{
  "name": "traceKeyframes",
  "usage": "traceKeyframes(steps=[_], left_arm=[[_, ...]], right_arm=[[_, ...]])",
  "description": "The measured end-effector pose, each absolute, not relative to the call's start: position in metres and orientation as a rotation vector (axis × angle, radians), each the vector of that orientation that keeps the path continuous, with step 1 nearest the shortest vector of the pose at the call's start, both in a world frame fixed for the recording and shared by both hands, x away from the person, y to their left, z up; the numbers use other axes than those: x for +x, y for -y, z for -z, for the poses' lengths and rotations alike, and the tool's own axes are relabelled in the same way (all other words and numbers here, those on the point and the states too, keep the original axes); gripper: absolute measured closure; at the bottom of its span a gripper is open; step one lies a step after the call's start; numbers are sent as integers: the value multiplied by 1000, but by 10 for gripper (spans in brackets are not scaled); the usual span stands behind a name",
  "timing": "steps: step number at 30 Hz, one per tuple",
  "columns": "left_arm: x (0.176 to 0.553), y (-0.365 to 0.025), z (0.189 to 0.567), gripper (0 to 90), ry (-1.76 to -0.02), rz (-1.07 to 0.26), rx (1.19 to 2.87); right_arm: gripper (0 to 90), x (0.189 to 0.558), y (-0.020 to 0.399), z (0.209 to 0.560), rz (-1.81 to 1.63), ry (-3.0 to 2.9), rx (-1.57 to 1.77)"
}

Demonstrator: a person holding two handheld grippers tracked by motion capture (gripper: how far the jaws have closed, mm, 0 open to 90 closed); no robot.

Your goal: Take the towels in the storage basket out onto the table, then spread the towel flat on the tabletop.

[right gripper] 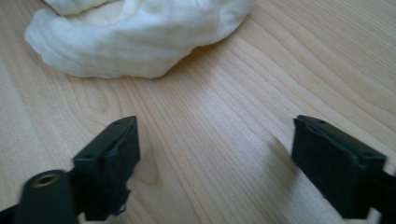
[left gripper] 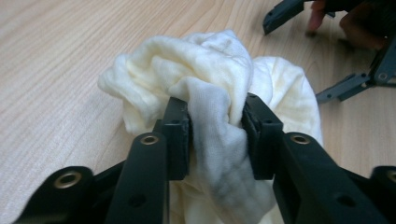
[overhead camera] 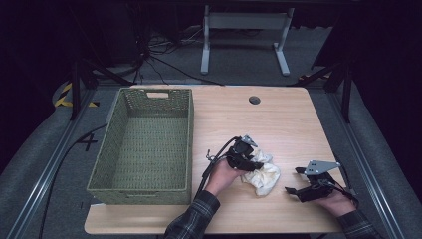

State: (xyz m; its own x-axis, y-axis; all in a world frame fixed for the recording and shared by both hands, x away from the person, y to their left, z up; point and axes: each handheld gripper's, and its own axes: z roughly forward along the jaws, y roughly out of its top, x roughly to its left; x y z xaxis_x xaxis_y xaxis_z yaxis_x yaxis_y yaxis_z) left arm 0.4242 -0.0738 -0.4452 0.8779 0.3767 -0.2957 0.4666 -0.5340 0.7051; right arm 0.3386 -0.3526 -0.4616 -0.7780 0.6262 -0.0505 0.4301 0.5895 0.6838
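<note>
A crumpled cream cloth (overhead camera: 267,179) lies on the wooden table (overhead camera: 283,124), a little right of centre near the front. My left gripper (overhead camera: 254,164) comes down on the cloth's left part. In the left gripper view a bunched fold of the cloth (left gripper: 201,60) sits squeezed between the two black pads (left gripper: 180,135), so this gripper (left gripper: 217,116) is shut on it. To the right of the cloth, my right gripper (overhead camera: 293,180) is held low over the bare wood. Its jaws stand wide apart with nothing between them (right gripper: 215,140), and the cloth (right gripper: 140,42) lies just beyond them.
A green woven basket (overhead camera: 189,144), with nothing in it, stands along the table's left side. A round cable hole (overhead camera: 254,100) is near the far edge. Bare wood stretches behind and right of the cloth. Beyond the table are cables and a desk frame (overhead camera: 244,40) on the floor.
</note>
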Motion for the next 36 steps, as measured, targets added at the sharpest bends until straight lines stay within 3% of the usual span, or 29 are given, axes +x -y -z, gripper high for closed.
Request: traceKeyframes(steps=[2,6,11,15,23,30,36], left_arm=[[424,74,445,615,-605,138,2193],[420,68,433,452,-619,65,2193],[410,52,416,409,-635,48,2160],[397,43,409,414,-632,40,2162],[370,34,411,523,-630,40,2168],[355,39,424,519,-619,35,2202],[351,53,437,443,-616,35,2247]], right_arm=[[178,339,353,461,-973,-2535,864],[196,340,354,458,-967,-2542,889],[278,337,348,451,-1028,-2547,851],[317,336,345,447,-1063,-2552,838],[459,333,337,436,-1139,-2560,787],[495,333,328,431,-1185,-2532,762],[488,343,324,431,-1183,-2516,818]])
